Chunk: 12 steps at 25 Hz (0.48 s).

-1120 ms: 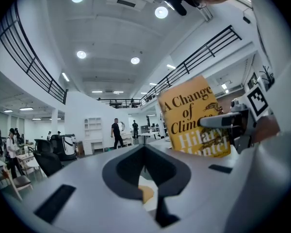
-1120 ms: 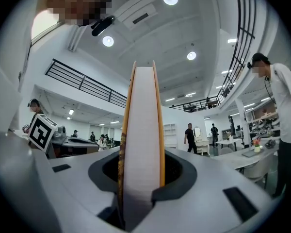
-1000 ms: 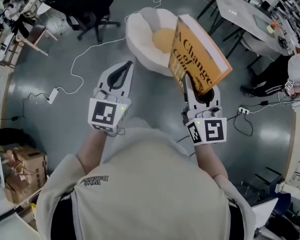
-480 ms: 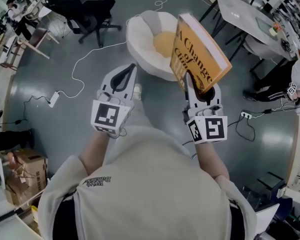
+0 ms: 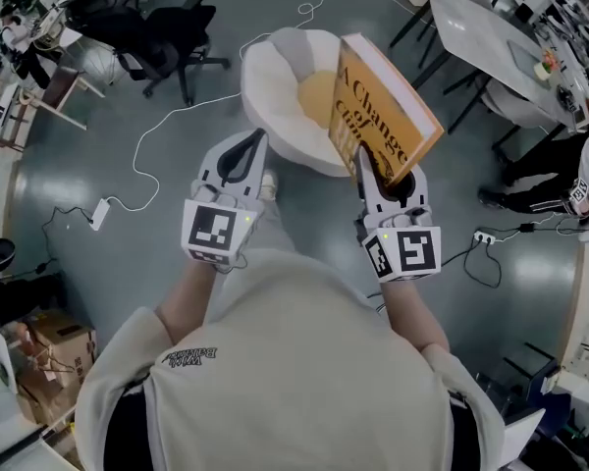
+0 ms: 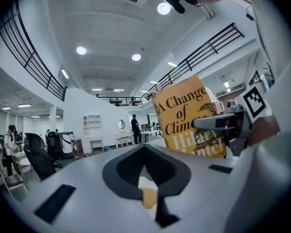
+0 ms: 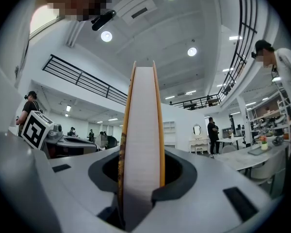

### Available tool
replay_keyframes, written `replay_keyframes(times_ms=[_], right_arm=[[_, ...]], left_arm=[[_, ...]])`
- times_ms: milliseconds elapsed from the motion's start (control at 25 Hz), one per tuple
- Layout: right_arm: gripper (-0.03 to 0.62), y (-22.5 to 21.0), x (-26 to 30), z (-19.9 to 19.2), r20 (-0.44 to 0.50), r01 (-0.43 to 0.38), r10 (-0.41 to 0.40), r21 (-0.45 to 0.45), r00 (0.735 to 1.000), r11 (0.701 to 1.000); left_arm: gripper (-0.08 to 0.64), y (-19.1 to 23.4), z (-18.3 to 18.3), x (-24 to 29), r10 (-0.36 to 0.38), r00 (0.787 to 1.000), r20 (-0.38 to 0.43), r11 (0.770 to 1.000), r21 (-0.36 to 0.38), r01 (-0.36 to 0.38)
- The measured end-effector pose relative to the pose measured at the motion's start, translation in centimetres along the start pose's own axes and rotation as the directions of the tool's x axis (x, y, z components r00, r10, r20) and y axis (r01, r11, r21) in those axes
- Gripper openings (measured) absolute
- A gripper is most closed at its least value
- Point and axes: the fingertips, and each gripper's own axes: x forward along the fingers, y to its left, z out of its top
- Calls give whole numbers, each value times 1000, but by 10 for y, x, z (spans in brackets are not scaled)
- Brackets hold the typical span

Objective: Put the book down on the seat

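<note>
An orange hardback book (image 5: 385, 106) stands upright on its edge, with my right gripper (image 5: 365, 157) shut on its lower corner. In the right gripper view the book's page block (image 7: 141, 130) fills the gap between the jaws. The seat (image 5: 265, 77), a round white chair with a yellow cushion (image 5: 314, 91), stands on the floor just beyond both grippers; the book overlaps its right side. My left gripper (image 5: 254, 136) is shut and holds nothing, level with the right one and near the seat's front rim. From the left gripper (image 6: 144, 147) view the book's cover (image 6: 189, 115) shows at the right.
Black office chairs (image 5: 167, 27) stand at the far left. A grey table (image 5: 481, 27) stands at the far right, with a seated person (image 5: 560, 165) beside it. A white cable (image 5: 167, 116) and power strip (image 5: 100, 214) lie on the floor to the left. Cardboard boxes (image 5: 10, 361) sit low at the left.
Both grippers and the book have moved forward toward the seat and a little lower. The book now overlaps more of the seat. The grip is unchanged.
</note>
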Motion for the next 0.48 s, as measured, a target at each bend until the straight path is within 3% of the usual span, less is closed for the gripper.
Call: replay_keyframes(times_ms=[480], right_arm=[[144, -41, 164, -28, -77, 49, -47, 24, 996, 999]], left_arm=[[11, 124, -15, 127, -8, 1000, 2, 1000, -12, 8]])
